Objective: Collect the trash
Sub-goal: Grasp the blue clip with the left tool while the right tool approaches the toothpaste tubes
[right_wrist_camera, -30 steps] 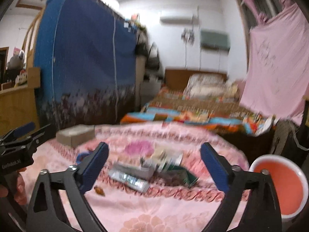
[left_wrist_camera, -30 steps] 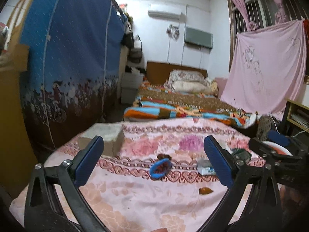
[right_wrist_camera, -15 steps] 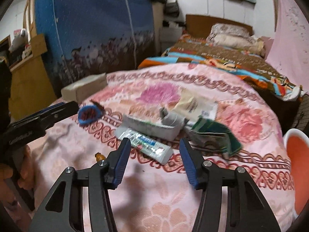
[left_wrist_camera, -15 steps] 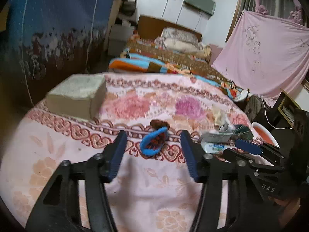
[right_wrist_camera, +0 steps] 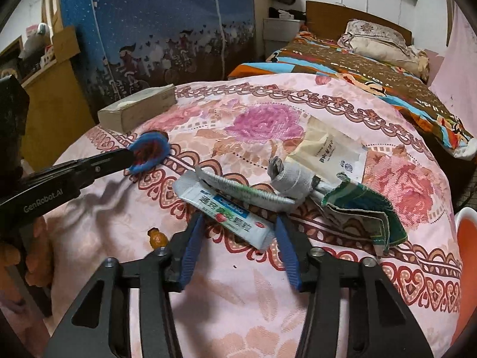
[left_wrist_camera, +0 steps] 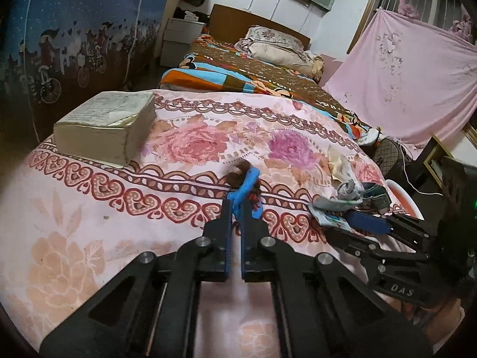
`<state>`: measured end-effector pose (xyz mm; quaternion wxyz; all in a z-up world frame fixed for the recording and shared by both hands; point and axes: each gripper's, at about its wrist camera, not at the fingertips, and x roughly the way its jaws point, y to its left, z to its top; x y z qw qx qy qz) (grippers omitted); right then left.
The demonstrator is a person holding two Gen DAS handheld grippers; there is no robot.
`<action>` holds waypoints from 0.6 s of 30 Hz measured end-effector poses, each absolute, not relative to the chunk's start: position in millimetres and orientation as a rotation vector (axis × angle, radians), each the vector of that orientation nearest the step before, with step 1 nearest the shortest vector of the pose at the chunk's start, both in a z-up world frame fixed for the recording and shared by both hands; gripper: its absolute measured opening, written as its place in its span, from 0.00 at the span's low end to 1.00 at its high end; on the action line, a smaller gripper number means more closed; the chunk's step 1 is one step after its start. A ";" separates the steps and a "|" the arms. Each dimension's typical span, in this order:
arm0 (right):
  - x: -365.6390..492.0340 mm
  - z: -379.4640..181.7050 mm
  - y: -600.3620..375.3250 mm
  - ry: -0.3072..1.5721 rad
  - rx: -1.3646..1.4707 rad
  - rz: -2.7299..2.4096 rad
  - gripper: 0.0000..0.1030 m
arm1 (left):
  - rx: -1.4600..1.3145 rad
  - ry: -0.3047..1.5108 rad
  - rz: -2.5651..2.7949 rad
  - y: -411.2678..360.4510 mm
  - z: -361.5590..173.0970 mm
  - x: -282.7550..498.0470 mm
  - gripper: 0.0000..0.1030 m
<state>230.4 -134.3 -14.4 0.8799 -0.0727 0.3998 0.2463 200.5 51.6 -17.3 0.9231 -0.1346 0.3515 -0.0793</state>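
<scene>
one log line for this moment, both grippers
left gripper: shut on blue wrapper | right gripper: open, straddling toothpaste tube | bin: right edge

We have both wrist views low over the pink floral cloth, facing the bed; both share the cloth.

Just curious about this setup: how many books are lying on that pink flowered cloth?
1. A thick book lies flat at the far left corner of the pink cloth, apart from the litter. Nothing else visible looks like a book, though the litter pile could hide something small.
</scene>
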 end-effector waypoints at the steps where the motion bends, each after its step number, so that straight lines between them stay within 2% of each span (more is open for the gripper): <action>1: 230.7 -14.3 -135.2 0.833 -0.148 0.518 0.37 | -0.273 0.720 -0.162 50.8 -16.8 200.0 0.00; 4: 230.5 -14.0 -134.6 0.829 -0.145 0.532 0.33 | -0.265 0.706 -0.161 48.4 -15.2 196.0 0.00; 10: 226.1 -12.2 -133.6 0.821 -0.139 0.578 0.34 | -0.281 0.676 -0.150 49.6 -13.5 183.5 0.00; 18: 242.0 -5.1 -131.7 0.843 -0.079 0.622 0.42 | -0.320 0.694 -0.136 53.5 -22.7 176.4 0.00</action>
